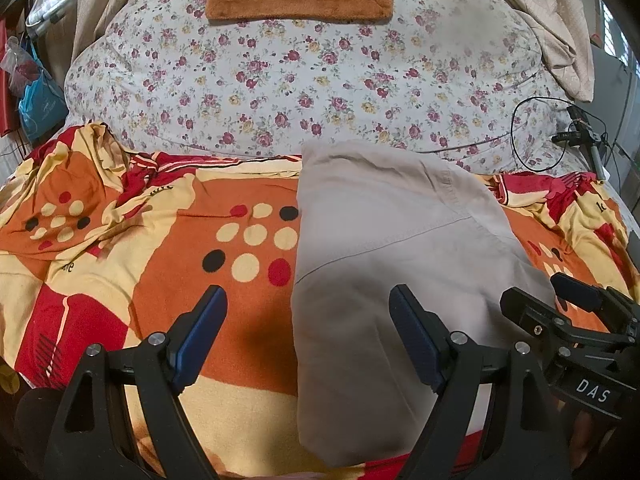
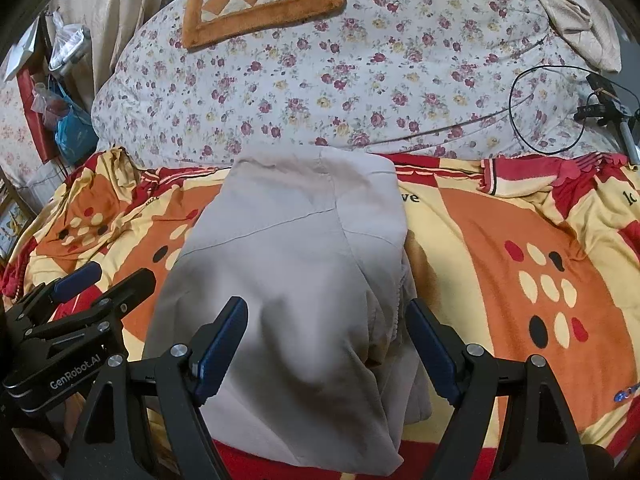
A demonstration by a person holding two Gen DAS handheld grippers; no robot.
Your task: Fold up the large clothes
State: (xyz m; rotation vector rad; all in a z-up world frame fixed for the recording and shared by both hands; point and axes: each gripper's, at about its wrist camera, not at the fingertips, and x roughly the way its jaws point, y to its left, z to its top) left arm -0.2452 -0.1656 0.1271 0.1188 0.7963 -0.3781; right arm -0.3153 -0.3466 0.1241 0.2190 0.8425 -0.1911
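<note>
— Where's the garment?

— The beige garment (image 2: 292, 280) lies folded in a long strip on the orange patterned blanket (image 1: 168, 288), its far end near the flowered quilt (image 1: 300, 80).

— And the grippers?

— The left gripper (image 1: 308, 312) and the right gripper (image 2: 326, 324) both hang over its near end, jaws wide apart, holding nothing.

A folded garment (image 1: 384, 240) lies on a bedspread (image 1: 168, 280), a quilt (image 1: 300, 80) behind them, a mat (image 1: 300, 4) atop it.
</note>
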